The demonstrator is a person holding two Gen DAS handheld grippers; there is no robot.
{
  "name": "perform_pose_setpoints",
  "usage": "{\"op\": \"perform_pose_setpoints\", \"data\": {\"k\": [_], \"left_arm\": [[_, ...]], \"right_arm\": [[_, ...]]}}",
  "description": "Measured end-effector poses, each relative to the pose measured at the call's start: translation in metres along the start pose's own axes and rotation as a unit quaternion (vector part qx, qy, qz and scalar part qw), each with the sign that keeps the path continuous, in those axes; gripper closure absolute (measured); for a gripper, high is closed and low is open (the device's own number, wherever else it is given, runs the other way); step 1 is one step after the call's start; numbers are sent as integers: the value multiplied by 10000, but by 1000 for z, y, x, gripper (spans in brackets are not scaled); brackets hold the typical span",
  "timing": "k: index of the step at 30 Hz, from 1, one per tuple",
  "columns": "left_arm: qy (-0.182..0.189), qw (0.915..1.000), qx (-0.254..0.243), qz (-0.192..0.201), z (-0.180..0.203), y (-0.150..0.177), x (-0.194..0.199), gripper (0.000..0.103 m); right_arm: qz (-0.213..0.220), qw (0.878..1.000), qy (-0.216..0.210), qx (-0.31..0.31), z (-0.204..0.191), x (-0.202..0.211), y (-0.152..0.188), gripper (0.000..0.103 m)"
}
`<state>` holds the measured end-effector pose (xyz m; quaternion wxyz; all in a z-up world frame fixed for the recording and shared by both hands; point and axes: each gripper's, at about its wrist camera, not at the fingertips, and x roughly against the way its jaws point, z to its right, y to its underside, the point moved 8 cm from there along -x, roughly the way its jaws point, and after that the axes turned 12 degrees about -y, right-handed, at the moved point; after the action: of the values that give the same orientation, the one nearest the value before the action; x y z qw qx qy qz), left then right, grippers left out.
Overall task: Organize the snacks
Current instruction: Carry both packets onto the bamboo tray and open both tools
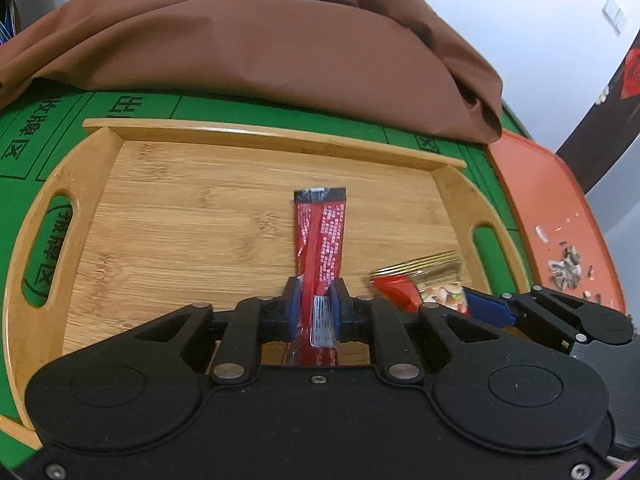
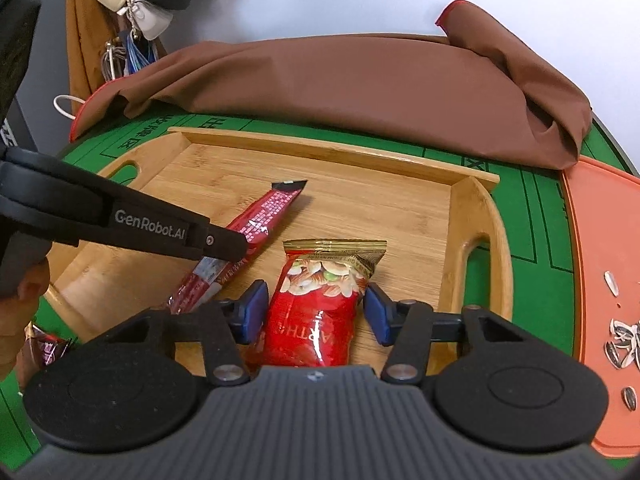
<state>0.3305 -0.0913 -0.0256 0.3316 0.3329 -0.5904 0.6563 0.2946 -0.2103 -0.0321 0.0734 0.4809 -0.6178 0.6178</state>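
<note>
A long red stick packet (image 1: 320,232) hangs just above the bamboo tray (image 1: 160,208), gripped near its lower end by my left gripper (image 1: 316,292), which is shut on it. In the right wrist view the same stick packet (image 2: 268,212) slants over the tray (image 2: 400,208) under the left gripper (image 2: 232,250). A red nut packet (image 2: 320,312) with a gold top sits between the blue pads of my right gripper (image 2: 316,300), which is shut on its sides. The nut packet (image 1: 432,284) and the right gripper (image 1: 492,308) show at the tray's right end.
A crumpled brown cloth (image 2: 360,88) lies behind the tray on the green table mat (image 1: 24,152). An orange mat (image 2: 600,240) with sunflower seed shells (image 2: 624,344) lies to the right. Another red packet (image 2: 48,348) lies at lower left, by a person's hand (image 2: 24,300).
</note>
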Motion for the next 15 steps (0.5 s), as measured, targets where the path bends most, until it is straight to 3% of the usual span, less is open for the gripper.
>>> {"op": "perform_pose_setpoints", "data": {"k": [2,4,8,15], "left_arm": [[0,10000,11,83,-1,0,4,82],[-32,9998,-44,198,-2,0,10,68],[-87,9988,-151,461,-5,1,26,59],[-131,9948,-338,947,-17,16,61,33]], "right_arm": [[103,9999,54,-38,0,3,-2,34],[173,9998,48,-69,0,7,-4,31],[263,9996,109,-80,-1,18,-5,25],[453,9986,248,-110,-7,40,2,17]]}}
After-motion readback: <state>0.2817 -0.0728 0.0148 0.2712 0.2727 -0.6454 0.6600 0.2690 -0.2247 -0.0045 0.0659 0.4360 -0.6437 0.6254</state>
